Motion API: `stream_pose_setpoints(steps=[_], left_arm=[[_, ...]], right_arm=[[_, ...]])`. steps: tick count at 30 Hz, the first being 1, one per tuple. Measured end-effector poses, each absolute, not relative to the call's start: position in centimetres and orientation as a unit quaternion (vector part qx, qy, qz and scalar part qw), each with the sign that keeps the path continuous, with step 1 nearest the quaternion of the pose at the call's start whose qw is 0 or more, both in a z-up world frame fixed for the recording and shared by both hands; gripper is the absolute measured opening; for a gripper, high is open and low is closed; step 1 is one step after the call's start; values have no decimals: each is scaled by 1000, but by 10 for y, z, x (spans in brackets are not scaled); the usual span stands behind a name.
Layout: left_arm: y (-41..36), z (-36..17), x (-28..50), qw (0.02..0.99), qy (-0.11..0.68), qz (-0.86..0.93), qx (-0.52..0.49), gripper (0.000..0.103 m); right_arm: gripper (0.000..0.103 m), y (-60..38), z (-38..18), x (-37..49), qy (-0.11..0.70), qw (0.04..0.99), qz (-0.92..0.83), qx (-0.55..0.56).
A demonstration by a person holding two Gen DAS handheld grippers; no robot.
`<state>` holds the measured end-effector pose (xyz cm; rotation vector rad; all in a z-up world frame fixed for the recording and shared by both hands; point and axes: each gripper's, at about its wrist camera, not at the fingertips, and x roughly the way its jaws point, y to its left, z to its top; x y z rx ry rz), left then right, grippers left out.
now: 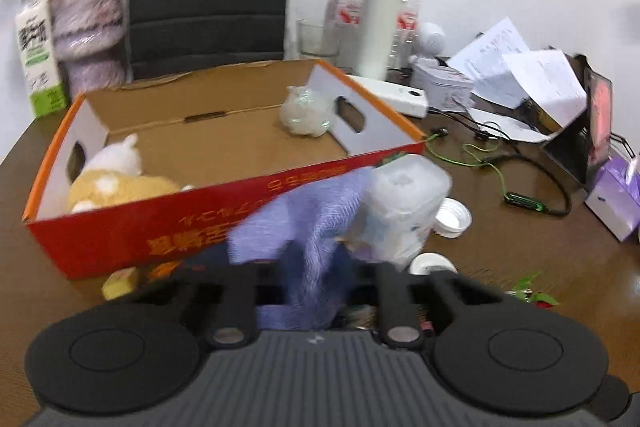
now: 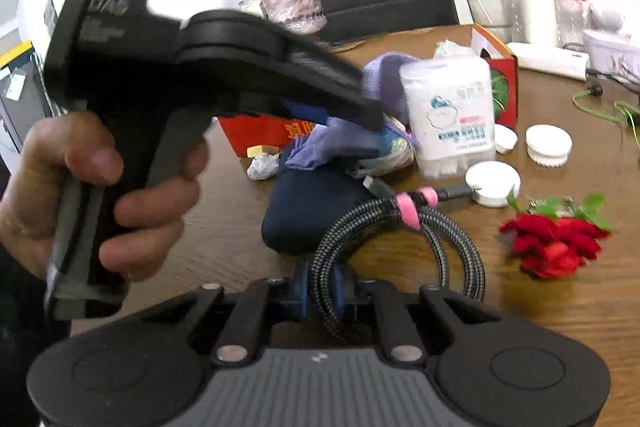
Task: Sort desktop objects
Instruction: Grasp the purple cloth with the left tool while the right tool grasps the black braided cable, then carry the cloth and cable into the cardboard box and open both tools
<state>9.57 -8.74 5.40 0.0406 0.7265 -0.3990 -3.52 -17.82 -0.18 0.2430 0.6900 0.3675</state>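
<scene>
now | left gripper (image 1: 316, 287) pinching purple cloth (image 1: 304, 211) | right gripper (image 2: 320, 293) pinching braided cable (image 2: 400, 227)

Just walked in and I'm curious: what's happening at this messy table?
A person is tidying a desk with two hand-held grippers. The left gripper is shut on a purple cloth, lifted in front of the red cardboard box. The right gripper is shut on a coiled braided cable, beside a red rose.
</scene>
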Motion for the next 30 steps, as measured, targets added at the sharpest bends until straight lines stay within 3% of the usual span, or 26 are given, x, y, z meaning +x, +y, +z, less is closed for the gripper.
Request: stream_pose_setpoints(steps=[10, 22, 30], left_arm=[[-16, 121, 11, 952, 262, -147, -62, 11], [7, 75, -74, 940, 314, -110, -77, 11], [11, 96, -65, 951, 279, -107, -75, 11]], right_arm=[[9, -189, 45, -78, 275, 935, 185, 125], [9, -139, 71, -135, 252, 941, 218, 67], [9, -151, 95, -127, 232, 951, 198, 56]])
